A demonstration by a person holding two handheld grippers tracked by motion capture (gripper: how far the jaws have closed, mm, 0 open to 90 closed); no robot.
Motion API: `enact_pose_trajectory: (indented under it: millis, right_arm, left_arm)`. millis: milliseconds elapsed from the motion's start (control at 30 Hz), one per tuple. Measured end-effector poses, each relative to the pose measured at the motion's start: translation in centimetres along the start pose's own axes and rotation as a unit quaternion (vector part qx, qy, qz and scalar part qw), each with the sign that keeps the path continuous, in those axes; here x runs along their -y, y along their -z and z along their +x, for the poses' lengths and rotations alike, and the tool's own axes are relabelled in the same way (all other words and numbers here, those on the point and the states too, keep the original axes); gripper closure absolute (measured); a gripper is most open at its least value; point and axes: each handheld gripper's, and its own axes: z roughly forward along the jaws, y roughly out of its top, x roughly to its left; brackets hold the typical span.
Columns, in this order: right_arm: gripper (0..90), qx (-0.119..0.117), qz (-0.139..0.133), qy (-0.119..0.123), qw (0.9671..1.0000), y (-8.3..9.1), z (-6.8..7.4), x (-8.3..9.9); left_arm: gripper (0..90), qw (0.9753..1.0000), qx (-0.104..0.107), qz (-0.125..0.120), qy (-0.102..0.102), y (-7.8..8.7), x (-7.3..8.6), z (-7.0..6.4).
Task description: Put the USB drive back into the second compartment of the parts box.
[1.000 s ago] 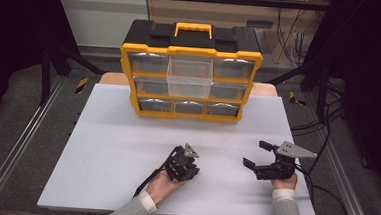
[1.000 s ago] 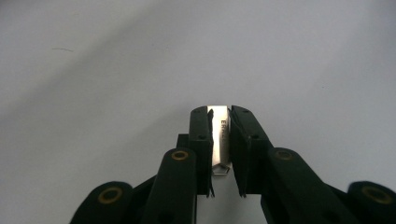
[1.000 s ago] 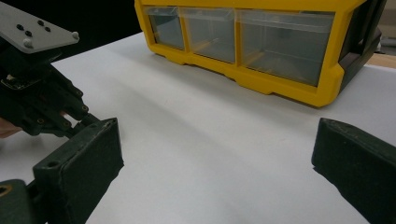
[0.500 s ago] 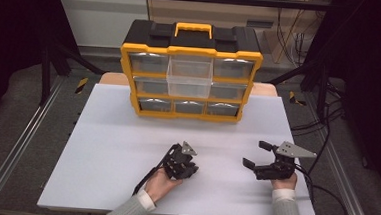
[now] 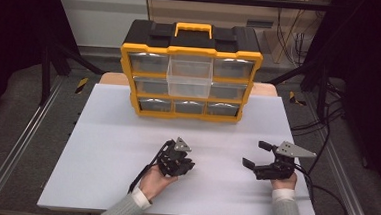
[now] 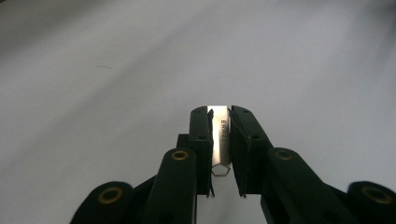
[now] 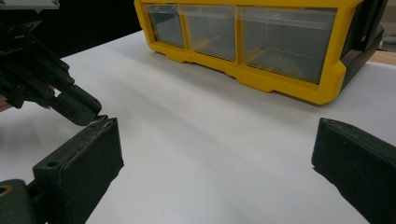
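Note:
My left gripper (image 5: 176, 163) hovers low over the white table (image 5: 111, 147) near its front middle. Its jaws are shut on a small silver metal piece (image 6: 220, 133) with engraved letters, which stands upright between the pads. My right gripper (image 5: 256, 154) is to the right of it, held level and pointing left, with its jaws wide open and nothing between them (image 7: 215, 154). In the right gripper view the left gripper (image 7: 88, 108) shows at the upper left, close to my right gripper's left jaw.
A yellow and black drawer organizer (image 5: 188, 110) stands at the back middle of the table. Its top middle clear drawer (image 5: 189, 75) is pulled out. The lower row of drawers (image 7: 261, 42) is shut. Cables trail off the table's right edge.
The left gripper has drifted slightly left and away from me. The right gripper has stayed put and open.

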Motion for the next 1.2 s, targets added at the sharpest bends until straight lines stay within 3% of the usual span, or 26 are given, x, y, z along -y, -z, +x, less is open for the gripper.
enact_pose_trajectory:
  millis: [1200]
  right_arm:
    - [2.2,-0.003,-0.001,-0.002,1.0,0.0,0.0,0.0]
  left_arm:
    - [79.1,0.998,-0.004,-0.06,0.017,5.3,-0.2,2.6]
